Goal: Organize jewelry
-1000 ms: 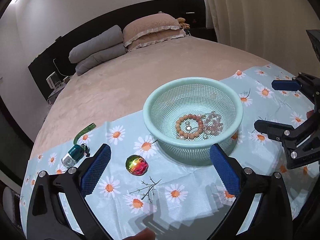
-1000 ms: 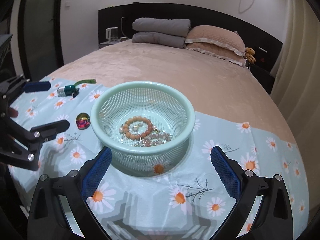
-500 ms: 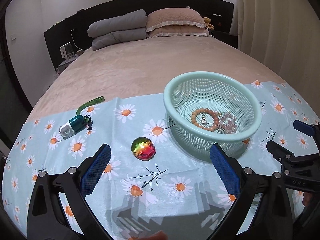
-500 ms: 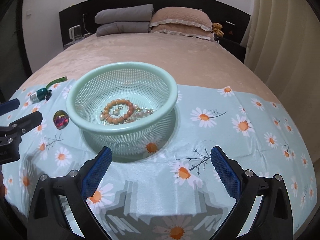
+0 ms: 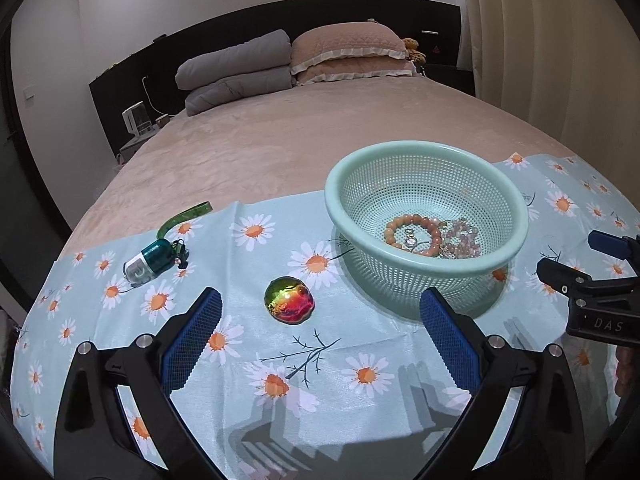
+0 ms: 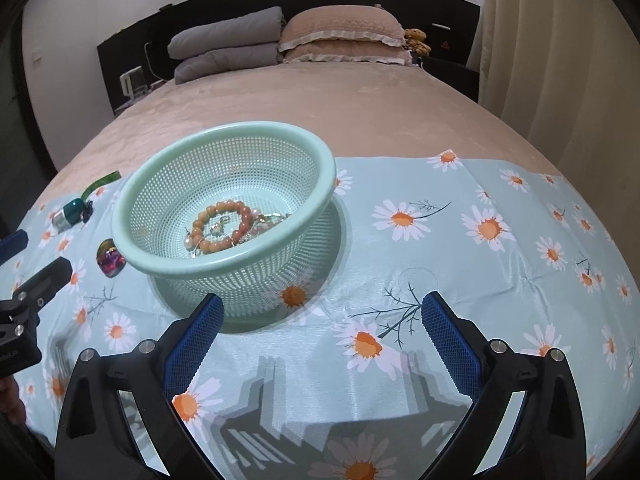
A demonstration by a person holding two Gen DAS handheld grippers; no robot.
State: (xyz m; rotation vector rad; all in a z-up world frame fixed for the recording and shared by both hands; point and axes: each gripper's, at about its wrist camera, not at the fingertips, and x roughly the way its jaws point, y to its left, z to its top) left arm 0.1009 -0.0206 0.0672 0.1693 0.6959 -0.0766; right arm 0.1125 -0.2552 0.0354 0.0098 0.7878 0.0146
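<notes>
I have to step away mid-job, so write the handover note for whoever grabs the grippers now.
Left gripper: open, empty, above the cloth near the iridescent bead.
Right gripper: open, empty, just in front of the basket.
Done: orange bead bracelet and pink bracelet lie in the basket.
Left: the iridescent bead and the teal charm on the cloth, outside the basket.

1. The basket (image 5: 426, 216) stands on the cloth (image 5: 360, 336) spread over the bed (image 5: 320, 128).
2. A beaded bracelet (image 5: 412, 234) lies in the basket with a second bracelet (image 5: 460, 240) touching it on the right.
3. The round trinket (image 5: 289, 300) lies left of the basket, the capsule-shaped keychain (image 5: 150, 266) further left.
4. Pillows (image 5: 344, 56) sit behind, at the bed's head.
</notes>
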